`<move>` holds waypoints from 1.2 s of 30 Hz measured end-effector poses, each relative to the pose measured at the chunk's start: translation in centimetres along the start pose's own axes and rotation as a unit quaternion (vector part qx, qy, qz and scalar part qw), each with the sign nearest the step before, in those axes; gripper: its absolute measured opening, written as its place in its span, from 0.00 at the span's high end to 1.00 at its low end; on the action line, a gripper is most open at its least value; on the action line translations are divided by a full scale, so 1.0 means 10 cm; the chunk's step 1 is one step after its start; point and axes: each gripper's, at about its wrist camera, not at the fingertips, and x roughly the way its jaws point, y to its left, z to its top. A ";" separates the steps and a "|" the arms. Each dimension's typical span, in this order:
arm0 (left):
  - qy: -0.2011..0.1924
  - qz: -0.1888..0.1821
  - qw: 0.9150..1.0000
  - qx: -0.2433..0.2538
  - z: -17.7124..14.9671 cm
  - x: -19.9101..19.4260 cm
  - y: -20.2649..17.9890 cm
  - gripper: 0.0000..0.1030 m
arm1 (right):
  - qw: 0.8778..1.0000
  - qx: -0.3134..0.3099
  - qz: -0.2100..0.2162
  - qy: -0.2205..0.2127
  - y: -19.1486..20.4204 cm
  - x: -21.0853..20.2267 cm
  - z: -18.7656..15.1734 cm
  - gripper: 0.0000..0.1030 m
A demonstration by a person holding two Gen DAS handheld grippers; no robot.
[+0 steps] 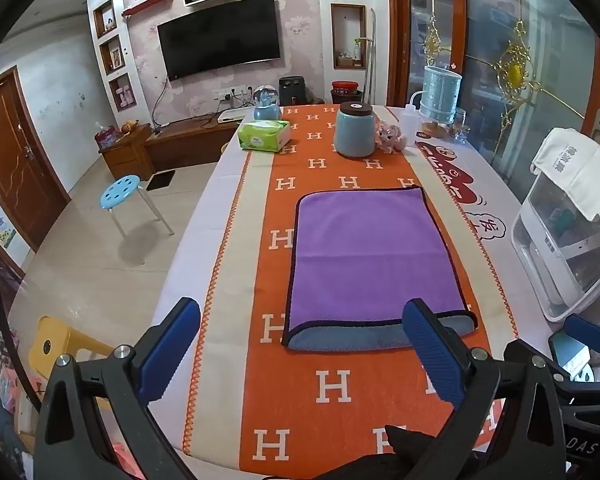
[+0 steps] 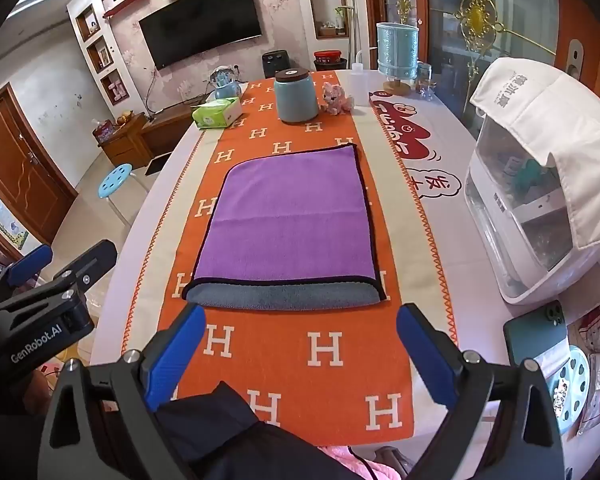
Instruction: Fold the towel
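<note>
Purple microfibre towel (image 2: 288, 216) with grey underside lies folded once on the orange desk (image 2: 324, 352); left tool (image 1: 300, 356) and right tool (image 2: 300, 344) hover spread, empty; next fold likely needs a near-edge grasp.

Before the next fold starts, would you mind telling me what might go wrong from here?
1. The purple microfibre towel is already folded unevenly: its grey underside layer sticks out at the near edge, so another fold may compound the mismatch.
2. Both grippers, left and right, are open; a pinch might catch the orange H-patterned table runner too.
</note>
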 end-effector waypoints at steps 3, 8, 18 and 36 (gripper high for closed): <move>-0.002 -0.002 1.000 0.003 0.01 0.00 -0.01 0.02 | 1.000 0.004 0.007 -0.003 -0.01 0.00 0.00 0.06; -0.010 -0.018 1.000 0.002 0.00 0.01 0.02 0.04 | 1.000 0.000 0.000 0.003 0.01 0.02 -0.01 0.06; -0.007 -0.017 1.000 0.004 -0.01 -0.01 -0.03 0.04 | 1.000 0.000 0.000 0.004 0.00 0.04 -0.01 0.06; 0.005 -0.005 1.000 0.010 0.00 0.05 -0.04 0.04 | 1.000 0.000 -0.001 0.007 -0.02 0.10 0.00 0.06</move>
